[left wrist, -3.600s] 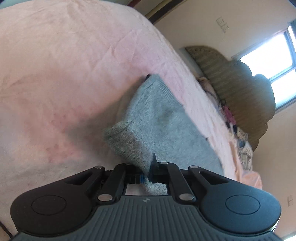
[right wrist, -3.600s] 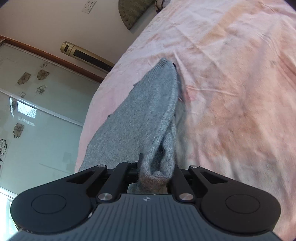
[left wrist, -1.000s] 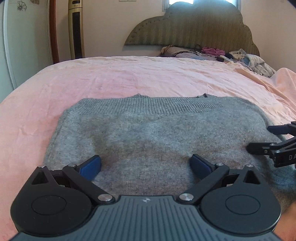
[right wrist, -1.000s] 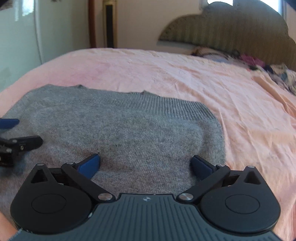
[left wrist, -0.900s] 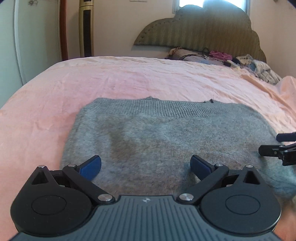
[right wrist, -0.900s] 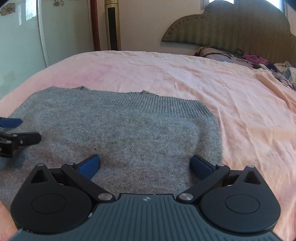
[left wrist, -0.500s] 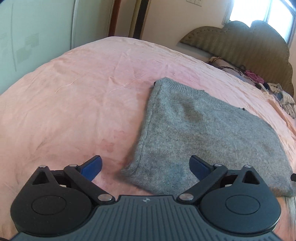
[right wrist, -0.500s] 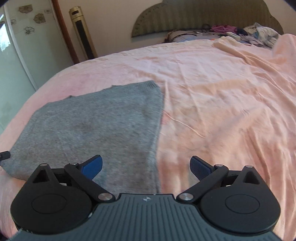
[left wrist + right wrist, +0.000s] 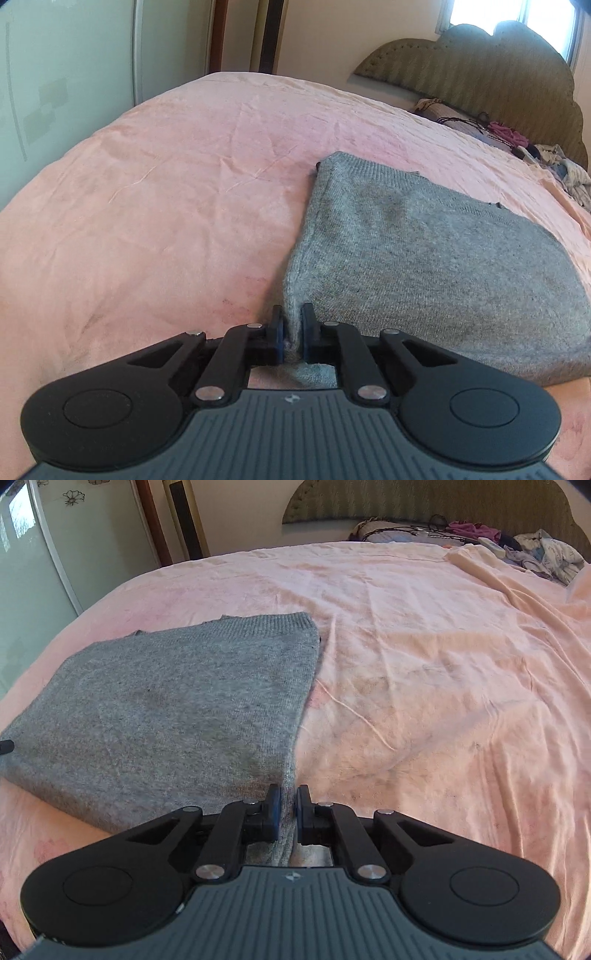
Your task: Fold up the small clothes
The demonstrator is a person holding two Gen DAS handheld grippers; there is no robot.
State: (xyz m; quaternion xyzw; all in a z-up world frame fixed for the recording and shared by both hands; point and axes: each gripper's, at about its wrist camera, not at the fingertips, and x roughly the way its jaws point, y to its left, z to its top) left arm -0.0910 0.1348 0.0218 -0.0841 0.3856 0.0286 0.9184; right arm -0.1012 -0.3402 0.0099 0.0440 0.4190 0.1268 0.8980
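A grey knitted sweater [image 9: 424, 251] lies folded flat on the pink bedsheet [image 9: 166, 184]. My left gripper [image 9: 293, 330] is shut on the sweater's near left corner. In the right wrist view the same sweater [image 9: 166, 701] lies to the left, and my right gripper [image 9: 287, 810] is shut on its near right corner. The ribbed hem edge lies at the far side in both views. A tip of the left gripper shows at the left edge of the right wrist view [image 9: 5, 746].
The padded headboard [image 9: 480, 70] stands at the far end of the bed, with a pile of loose clothes [image 9: 535, 554] by it. A glass wardrobe door [image 9: 37, 572] stands to the left. A rumpled sheet fold [image 9: 498, 579] lies at the right.
Both grippers were open over the sweater's near edge. They moved apart to its near corners and closed on them.
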